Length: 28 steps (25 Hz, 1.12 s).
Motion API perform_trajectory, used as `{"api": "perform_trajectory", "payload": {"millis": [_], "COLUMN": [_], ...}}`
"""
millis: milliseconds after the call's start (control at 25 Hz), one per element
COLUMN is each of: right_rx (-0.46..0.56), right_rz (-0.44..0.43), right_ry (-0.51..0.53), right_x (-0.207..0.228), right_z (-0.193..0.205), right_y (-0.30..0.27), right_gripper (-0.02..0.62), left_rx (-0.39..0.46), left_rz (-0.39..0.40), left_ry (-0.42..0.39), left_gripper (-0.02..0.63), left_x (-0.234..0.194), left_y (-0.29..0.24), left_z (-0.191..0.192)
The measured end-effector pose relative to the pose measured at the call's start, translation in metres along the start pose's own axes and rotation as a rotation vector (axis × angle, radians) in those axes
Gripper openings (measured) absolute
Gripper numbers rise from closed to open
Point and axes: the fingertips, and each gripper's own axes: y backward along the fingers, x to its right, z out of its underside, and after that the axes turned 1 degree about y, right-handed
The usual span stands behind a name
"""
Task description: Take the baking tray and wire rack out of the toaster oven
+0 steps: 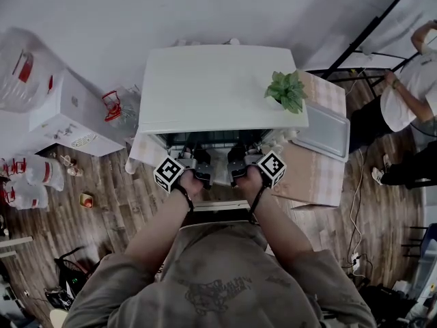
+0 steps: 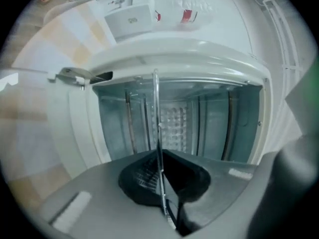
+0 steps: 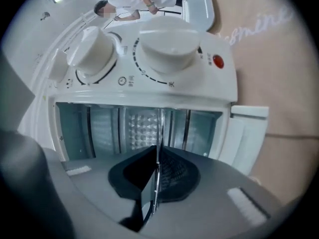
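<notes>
Head view, looking steeply down: a white toaster oven (image 1: 218, 87) sits on a worktop (image 1: 311, 176) covered w/ pale checked cloth, at 12 o'clock from the person. A small green plant (image 1: 287, 89) stands on the oven's top, toward its R end.

The wire rack (image 2: 157, 133) is thin bright metal. It sits in the oven mouth, w/ its front edge held by both claws. In both gripper views it shows edge-on, as one fine line running from 12 to 6 o'clock through the centre, w/ the oven's ribbed back wall behind it. In the head view the held edge runs 9 to 3 o'clock across the oven front, between the two claws.

L claw (image 1: 203, 161) is clamped on the rack's edge; in the left gripper view the claw (image 2: 160, 158) has its dark pads pressed together w/ only the metal line between them. R claw (image 1: 235, 160) is the same: shut tight on the rack (image 3: 159, 133), w/ no other gap at the pads (image 3: 155, 156).

The baking tray (image 1: 322, 132) is a pale grey rectangle w/ rounded corners. It lies flat on the worktop at 3 o'clock of the oven, just beside it.

Right gripper view also shows two white knobs (image 3: 167, 41) and a red lamp (image 3: 218, 60) on the oven's control panel.
</notes>
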Motion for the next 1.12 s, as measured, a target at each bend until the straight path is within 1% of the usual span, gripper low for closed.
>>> {"api": "perform_trajectory", "payload": {"millis": [440,600,760,880,1120], "right_rx": [-0.067,-0.086,-0.106,-0.118,-0.131], "right_rz": [0.093,0.107,0.129,0.136,0.143], "right_ry": [0.002,0.001,-0.024,-0.019,-0.025], "right_x": [-0.003,-0.005,-0.008,-0.012,-0.017], "right_z": [0.020,0.026,0.036,0.038,0.049], "right_y": [0.057,0.075,0.094,0.104,0.128], "right_gripper": [0.032,0.032,0.032,0.032,0.029], "left_rx": [-0.029,-0.038,-0.054,-0.070,-0.101], "left_rz": [-0.080,-0.090,-0.097,-0.106,-0.103], "left_ry": [-0.007,-0.011,-0.018,-0.018,-0.003], "left_gripper": [0.005,0.005,0.005,0.005,0.005], "left_x": [0.005,0.006,0.010,0.015,0.019], "left_y": [0.055,0.072,0.090,0.098,0.123], "left_z": [0.022,0.029,0.033,0.037,0.045]}}
